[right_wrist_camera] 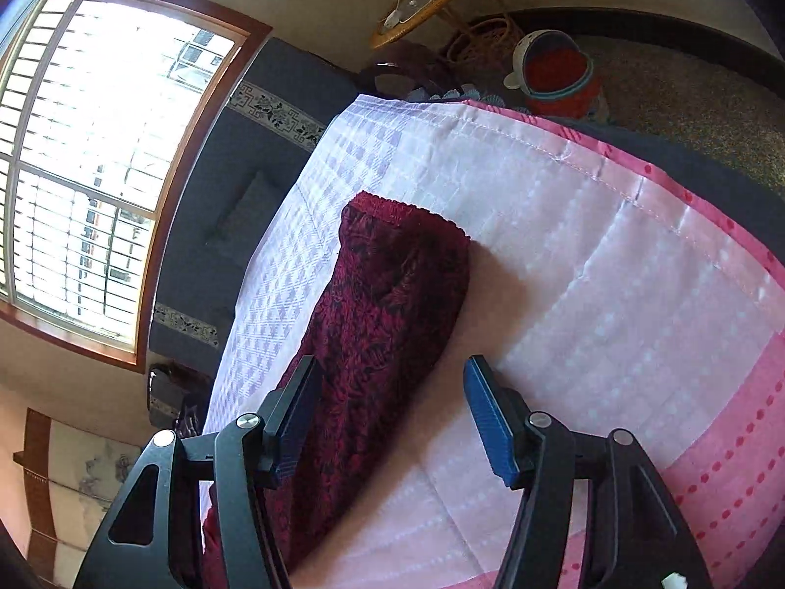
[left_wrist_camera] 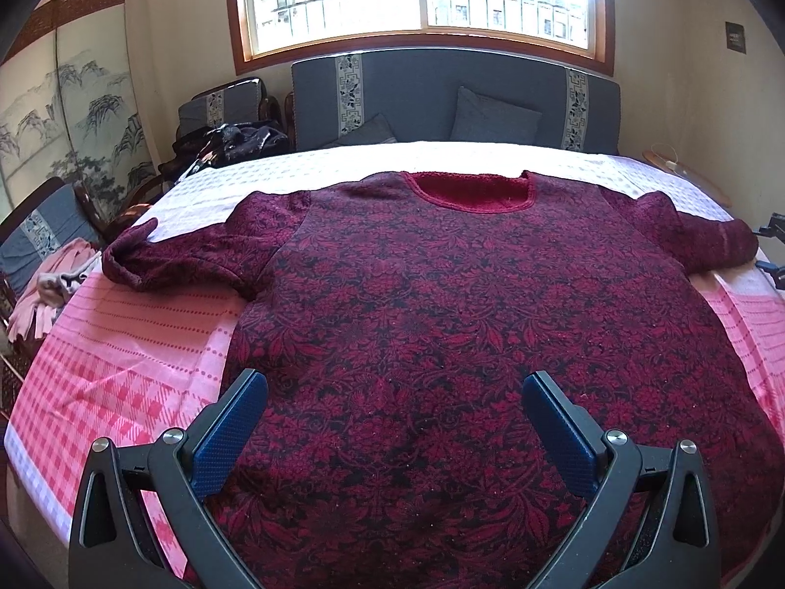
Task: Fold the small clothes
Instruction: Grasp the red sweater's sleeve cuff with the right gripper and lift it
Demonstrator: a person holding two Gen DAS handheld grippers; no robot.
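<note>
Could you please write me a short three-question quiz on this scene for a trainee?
1. True or false: the maroon floral sweater lies spread flat on the pink checked bedspread, both sleeves out to the sides.
2. Which part of the sweater lies between the right gripper's fingers? A) the neckline B) a sleeve C) the hem
3. Fill in: the left gripper hovers over the sweater's lower body with its jaws ____.

Key
1. True.
2. B; the pads do not yet press on the sleeve, and its cuff points away from the gripper.
3. Open; nothing is pinched between the blue pads.
</note>
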